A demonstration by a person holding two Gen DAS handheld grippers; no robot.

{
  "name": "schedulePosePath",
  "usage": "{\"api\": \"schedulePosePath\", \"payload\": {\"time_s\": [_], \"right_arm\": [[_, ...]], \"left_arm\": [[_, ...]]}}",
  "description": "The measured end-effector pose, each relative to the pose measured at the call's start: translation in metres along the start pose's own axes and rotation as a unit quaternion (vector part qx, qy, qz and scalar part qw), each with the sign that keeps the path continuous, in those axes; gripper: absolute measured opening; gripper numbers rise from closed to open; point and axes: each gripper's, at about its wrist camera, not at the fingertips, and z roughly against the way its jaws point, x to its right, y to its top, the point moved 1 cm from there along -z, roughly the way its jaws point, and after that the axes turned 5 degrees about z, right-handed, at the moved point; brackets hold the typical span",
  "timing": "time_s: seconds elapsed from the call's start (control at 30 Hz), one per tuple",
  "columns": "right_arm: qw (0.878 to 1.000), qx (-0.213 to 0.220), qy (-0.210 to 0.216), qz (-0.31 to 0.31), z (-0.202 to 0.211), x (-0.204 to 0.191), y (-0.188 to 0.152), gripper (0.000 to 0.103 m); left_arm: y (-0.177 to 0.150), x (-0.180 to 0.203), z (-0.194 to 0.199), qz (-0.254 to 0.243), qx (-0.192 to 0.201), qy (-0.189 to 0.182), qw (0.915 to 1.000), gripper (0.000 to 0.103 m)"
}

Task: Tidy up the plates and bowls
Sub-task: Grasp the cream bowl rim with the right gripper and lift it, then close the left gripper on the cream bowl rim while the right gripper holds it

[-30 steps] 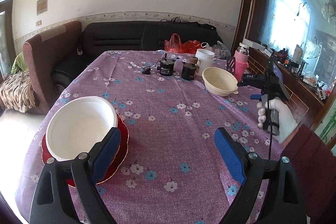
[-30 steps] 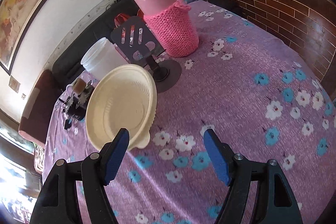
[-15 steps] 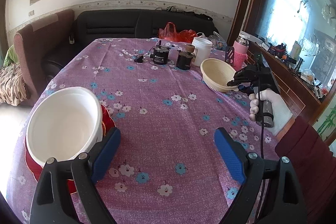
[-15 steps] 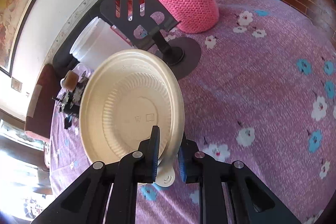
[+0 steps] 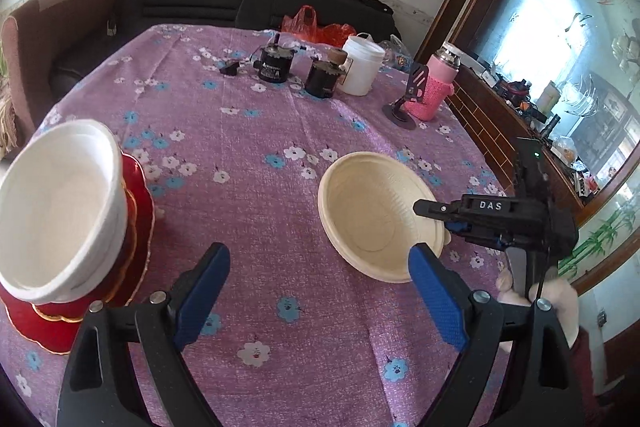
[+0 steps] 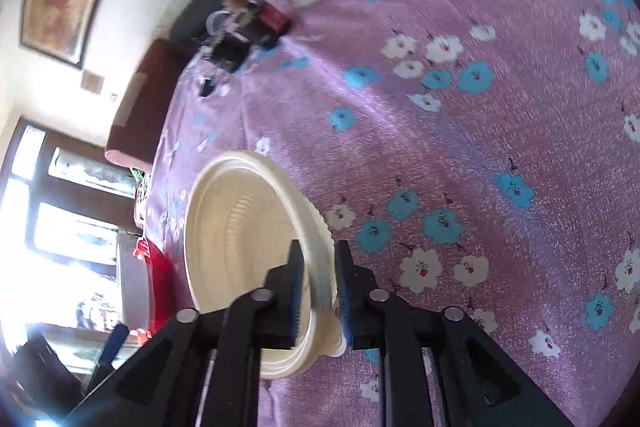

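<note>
The right gripper (image 6: 318, 291) is clamped on the rim of the cream bowl (image 6: 240, 239), one blue-padded finger inside the wall and the other outside it, and the bowl tilts to the gripper's left, its hollow facing away from the tablecloth. From the left wrist view the same right gripper (image 5: 434, 217) reaches in from the right, its black body marked DAS, pinching the near right edge of the cream bowl (image 5: 372, 215), which sits above the purple flowered tablecloth (image 5: 248, 155) near the table's right-hand side; whether its underside touches the cloth cannot be told. The left gripper (image 5: 320, 291) has its blue pads spread wide apart with nothing between them, poised over the cloth nearer the camera than the bowl. To the left, well apart from the cream bowl, a white bowl (image 5: 56, 203) rests on a stack of red plates (image 5: 132, 239) with scalloped gold edges. At the far side of the table stand two dark jars (image 5: 274, 63), a white tub (image 5: 360, 65), a black phone stand (image 5: 412, 95) and a flask in a pink knitted cover (image 5: 438, 87). The right wrist view is blurred, with the red plates (image 6: 158, 267) showing just beyond the held bowl.
</note>
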Motion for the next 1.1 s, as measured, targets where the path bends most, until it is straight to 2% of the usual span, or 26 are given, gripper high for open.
{"api": "schedulePosePath", "payload": {"time_s": [0.07, 0.17, 0.33, 0.43, 0.47, 0.5, 0.8, 0.83, 0.9, 0.97, 1.1], "right_arm": [[0.998, 0.057, -0.017, 0.024, 0.006, -0.003, -0.009, 0.042], [0.992, 0.116, -0.026, 0.044, 0.010, 0.000, -0.017, 0.044], [0.991, 0.118, -0.050, 0.047, 0.006, 0.002, -0.017, 0.044], [0.988, 0.136, -0.053, 0.058, 0.021, -0.001, -0.020, 0.044], [0.987, 0.137, -0.055, 0.062, 0.018, -0.001, -0.020, 0.044], [0.987, 0.136, -0.059, 0.066, 0.018, -0.002, -0.021, 0.044], [0.991, 0.101, -0.058, 0.069, 0.001, -0.002, -0.022, 0.044], [0.991, 0.098, -0.056, 0.068, -0.001, -0.001, -0.022, 0.042], [0.992, 0.093, -0.055, 0.067, -0.003, -0.001, -0.022, 0.036], [0.991, 0.093, -0.061, 0.071, -0.003, -0.002, -0.023, 0.022], [0.992, 0.081, -0.063, 0.078, -0.009, -0.004, -0.024, 0.015]], "left_arm": [[0.000, 0.001, -0.010, 0.011, -0.009, 0.002, 0.9999, 0.090], [0.001, 0.004, -0.021, 0.013, -0.008, 0.022, 0.9996, 0.090], [0.009, 0.005, -0.043, 0.035, -0.004, 0.025, 0.9991, 0.089], [0.016, 0.008, -0.061, 0.043, -0.011, 0.012, 0.9990, 0.070], [0.018, 0.010, -0.068, 0.043, -0.018, 0.011, 0.9989, 0.058], [0.020, 0.011, -0.075, 0.043, -0.027, 0.009, 0.9987, 0.052], [0.017, 0.030, -0.125, 0.015, -0.068, 0.020, 0.9974, 0.051], [0.015, 0.030, -0.130, 0.016, -0.077, 0.021, 0.9967, 0.049], [0.012, 0.027, -0.135, 0.022, -0.086, 0.022, 0.9958, 0.016], [0.010, 0.023, -0.135, 0.033, -0.088, 0.015, 0.9954, 0.013], [0.009, 0.026, -0.125, 0.021, -0.071, 0.026, 0.9969, 0.013]]}}
